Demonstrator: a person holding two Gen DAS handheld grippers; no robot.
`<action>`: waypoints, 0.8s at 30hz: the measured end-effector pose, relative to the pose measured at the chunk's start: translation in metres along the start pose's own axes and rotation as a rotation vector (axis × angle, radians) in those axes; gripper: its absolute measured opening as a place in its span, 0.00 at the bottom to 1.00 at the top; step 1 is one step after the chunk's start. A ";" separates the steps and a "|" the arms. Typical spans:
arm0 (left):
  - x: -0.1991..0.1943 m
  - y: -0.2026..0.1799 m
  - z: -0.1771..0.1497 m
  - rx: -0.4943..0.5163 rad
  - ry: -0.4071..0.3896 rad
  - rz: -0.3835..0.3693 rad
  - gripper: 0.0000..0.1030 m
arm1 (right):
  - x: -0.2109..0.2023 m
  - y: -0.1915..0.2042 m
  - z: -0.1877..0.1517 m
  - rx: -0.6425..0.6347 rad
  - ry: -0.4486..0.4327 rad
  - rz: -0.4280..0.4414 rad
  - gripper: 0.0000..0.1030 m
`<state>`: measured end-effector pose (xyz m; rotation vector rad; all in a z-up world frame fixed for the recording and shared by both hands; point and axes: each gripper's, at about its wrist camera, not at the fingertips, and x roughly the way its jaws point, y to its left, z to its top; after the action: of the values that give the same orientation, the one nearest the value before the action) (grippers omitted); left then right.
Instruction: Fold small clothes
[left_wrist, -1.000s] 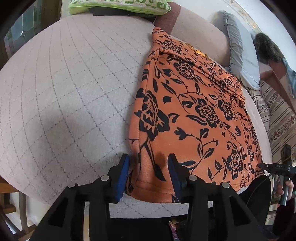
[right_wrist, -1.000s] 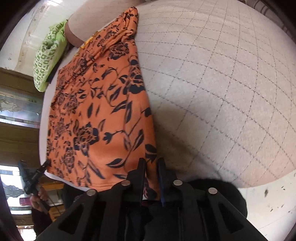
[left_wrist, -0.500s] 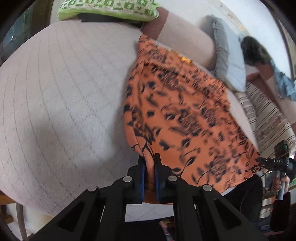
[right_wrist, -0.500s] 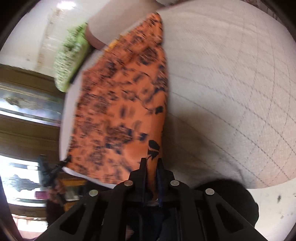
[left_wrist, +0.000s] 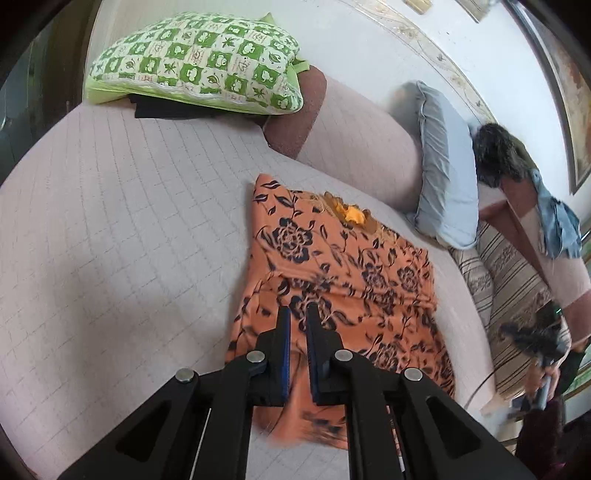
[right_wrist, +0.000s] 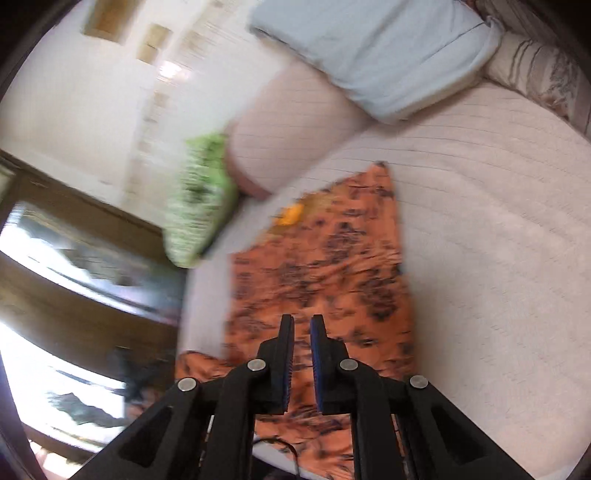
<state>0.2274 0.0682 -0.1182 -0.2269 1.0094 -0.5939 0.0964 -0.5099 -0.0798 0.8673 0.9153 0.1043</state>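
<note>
Right now the orange floral garment (left_wrist: 343, 273) is lying on the pale quilted bed (left_wrist: 122, 229), its far edge close to the pinkish bolster (left_wrist: 354, 147) and its near part lifted and bunched toward the cameras. The left gripper (left_wrist: 296, 314) is clenching a fold of the near hem: cloth is running up between its blue-padded fingers (left_wrist: 285, 332), which are standing almost together. The right gripper (right_wrist: 302, 325) is reaching over the garment's other near corner; its jaws are easing apart a little, orange fabric is showing in the narrow gap between them, and the blur is leaving it unclear whether the pads are pressing on it.

Taking the garment as the landmark, a green-and-white checked pillow (left_wrist: 199, 62) is sitting beyond it and to the left in the left wrist view, resting partly on the bolster's brown end. A grey-blue pillow (left_wrist: 447, 173) is leaning beyond the garment and to the right, with a striped cushion (left_wrist: 517, 280) further right at the bed's edge. Near the garment's far edge, a small yellow patch (left_wrist: 352, 215) is showing at what looks like the neckline.
</note>
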 end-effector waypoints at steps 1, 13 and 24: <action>0.000 -0.002 0.000 0.010 -0.005 0.002 0.07 | 0.004 -0.003 0.001 0.010 0.027 -0.020 0.13; -0.023 0.032 -0.082 0.015 0.050 0.087 0.47 | 0.023 -0.055 -0.124 0.104 0.235 -0.165 0.64; -0.039 0.042 -0.147 -0.001 0.040 0.081 0.60 | 0.051 -0.103 -0.180 0.199 0.246 -0.114 0.64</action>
<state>0.1029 0.1377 -0.1856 -0.1751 1.0528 -0.5259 -0.0303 -0.4465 -0.2396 0.9984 1.2187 0.0219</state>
